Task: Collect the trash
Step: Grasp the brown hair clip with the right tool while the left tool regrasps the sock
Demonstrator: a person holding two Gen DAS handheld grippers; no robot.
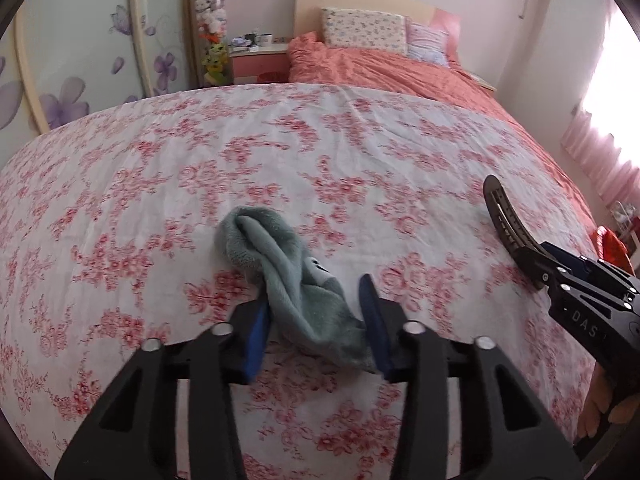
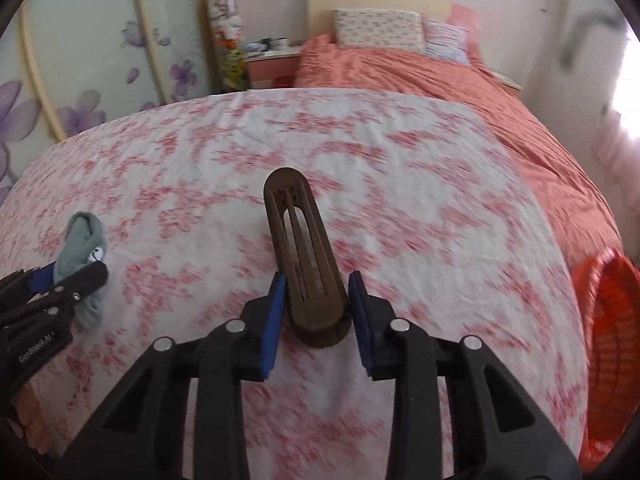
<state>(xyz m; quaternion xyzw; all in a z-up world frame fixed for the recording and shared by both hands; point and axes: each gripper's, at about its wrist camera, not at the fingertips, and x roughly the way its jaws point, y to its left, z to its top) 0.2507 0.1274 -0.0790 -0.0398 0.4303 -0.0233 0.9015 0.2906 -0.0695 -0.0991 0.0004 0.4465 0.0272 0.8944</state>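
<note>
My left gripper (image 1: 316,300) is shut on a grey-green fuzzy sock (image 1: 280,264), which sticks out forward above the floral bed sheet (image 1: 200,168). The sock also shows at the left of the right wrist view (image 2: 84,240), in the left gripper (image 2: 64,276). My right gripper (image 2: 316,300) is shut on a dark brown slotted plastic piece (image 2: 306,256) that points forward and up. That piece also shows at the right of the left wrist view (image 1: 504,220), held by the right gripper (image 1: 532,256).
An orange-red mesh basket (image 2: 612,344) stands at the bed's right side, also seen in the left wrist view (image 1: 610,244). A coral duvet (image 1: 400,68) and pillows (image 1: 364,28) lie at the bed's head. A pink nightstand (image 1: 260,64) stands far left.
</note>
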